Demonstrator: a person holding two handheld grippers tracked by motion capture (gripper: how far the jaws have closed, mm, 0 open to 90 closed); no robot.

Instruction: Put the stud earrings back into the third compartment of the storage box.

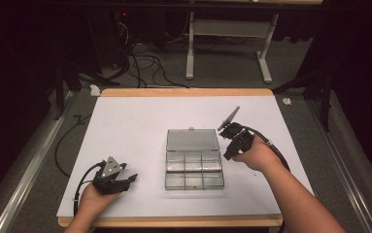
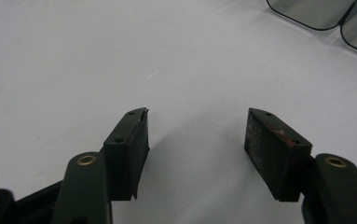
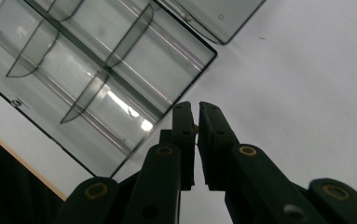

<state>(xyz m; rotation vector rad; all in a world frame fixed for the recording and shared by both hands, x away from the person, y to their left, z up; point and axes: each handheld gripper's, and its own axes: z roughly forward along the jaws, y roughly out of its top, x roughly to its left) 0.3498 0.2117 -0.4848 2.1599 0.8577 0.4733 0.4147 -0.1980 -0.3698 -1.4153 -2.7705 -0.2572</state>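
Compartment box (image 1: pixel 194 165): clear, glossy smoked plastic. Surface (image 1: pixel 130 126): matt white sheet, pale wood edge. Left tool (image 2: pixel 197 140): matt black, pads roughened.

a lab: bare white table (image 1: pixel 125 126), floor cables (image 1: pixel 144 65), dark curtained surroundings.

We count one clear plastic box (image 1: pixel 194 164) with six compartments, one table (image 1: pixel 125 126), and two grippers.

The left gripper (image 1: pixel 125 180) rests low at the near left in the person's left hand (image 1: pixel 92 196), jaws parted with nothing between them, while the right gripper (image 1: pixel 228 130), held higher in the right hand (image 1: pixel 254 154), has its jaws nearly closed.
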